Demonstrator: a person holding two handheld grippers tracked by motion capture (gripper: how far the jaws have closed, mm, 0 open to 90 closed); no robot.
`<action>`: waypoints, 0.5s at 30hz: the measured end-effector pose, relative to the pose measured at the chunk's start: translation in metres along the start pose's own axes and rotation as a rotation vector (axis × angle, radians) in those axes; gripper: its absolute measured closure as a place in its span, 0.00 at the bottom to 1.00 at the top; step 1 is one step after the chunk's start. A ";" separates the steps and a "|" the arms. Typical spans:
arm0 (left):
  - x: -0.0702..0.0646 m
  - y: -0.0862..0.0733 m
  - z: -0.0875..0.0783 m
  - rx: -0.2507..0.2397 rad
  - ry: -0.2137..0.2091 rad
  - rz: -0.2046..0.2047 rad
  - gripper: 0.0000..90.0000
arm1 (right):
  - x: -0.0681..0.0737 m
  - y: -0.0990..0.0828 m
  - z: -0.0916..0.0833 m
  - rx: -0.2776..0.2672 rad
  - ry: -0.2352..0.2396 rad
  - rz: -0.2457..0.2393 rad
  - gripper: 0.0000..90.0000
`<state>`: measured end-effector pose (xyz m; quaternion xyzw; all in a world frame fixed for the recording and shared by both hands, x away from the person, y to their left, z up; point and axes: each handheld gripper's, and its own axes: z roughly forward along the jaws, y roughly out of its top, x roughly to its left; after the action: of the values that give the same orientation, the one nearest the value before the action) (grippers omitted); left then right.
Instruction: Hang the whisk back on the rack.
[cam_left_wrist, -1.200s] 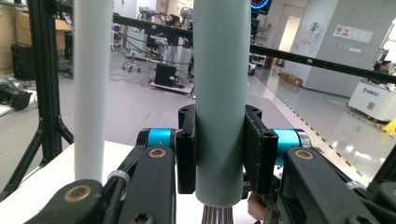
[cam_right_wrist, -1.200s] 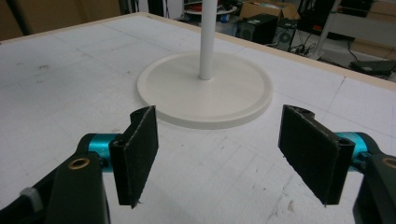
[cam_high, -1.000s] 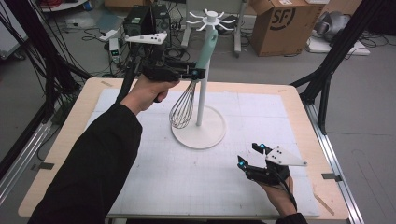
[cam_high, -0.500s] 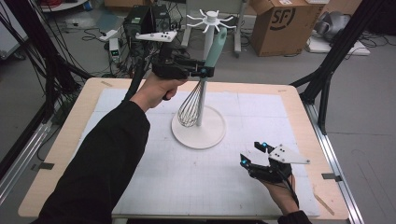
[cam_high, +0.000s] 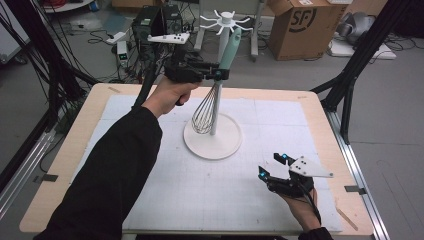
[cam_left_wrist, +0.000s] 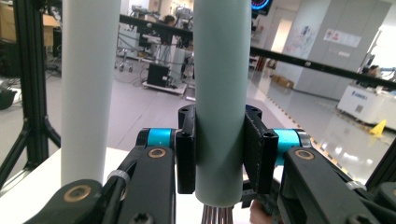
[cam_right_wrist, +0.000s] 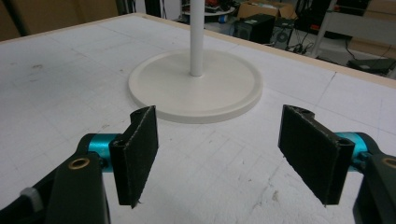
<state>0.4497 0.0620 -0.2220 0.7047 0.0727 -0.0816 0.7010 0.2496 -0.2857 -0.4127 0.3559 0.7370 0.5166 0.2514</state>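
Left gripper (cam_high: 218, 75) clamps the whisk (cam_high: 226, 57) handle beside the rack pole (cam_high: 218, 90); a bump could tip the rack. Right gripper (cam_high: 272, 170) fingers gape, holding nothing.

whisk (cam_high: 206, 114): shiny metal wires, matt green handle | stand (cam_high: 213, 136): matt white

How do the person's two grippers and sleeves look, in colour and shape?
Both grippers, left gripper and right gripper, are black with flat black pads, cyan cylinders behind them and brass-coloured pivots. Each carries a pale three-cornered plate. A black cable trails from the left one. The sleeves are black.
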 end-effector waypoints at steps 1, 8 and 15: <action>0.000 -0.001 0.000 0.003 0.005 -0.002 0.77 | 0.000 0.000 0.000 -0.001 -0.001 -0.001 0.31; -0.002 -0.004 0.004 0.002 0.037 0.050 0.77 | 0.000 -0.002 0.000 -0.001 0.000 0.005 0.30; -0.003 -0.006 0.008 -0.005 0.061 0.073 0.76 | -0.003 -0.004 -0.004 -0.020 -0.005 0.010 0.21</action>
<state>0.4450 0.0542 -0.2275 0.7072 0.0685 -0.0339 0.7029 0.2473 -0.2910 -0.4154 0.3582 0.7296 0.5242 0.2540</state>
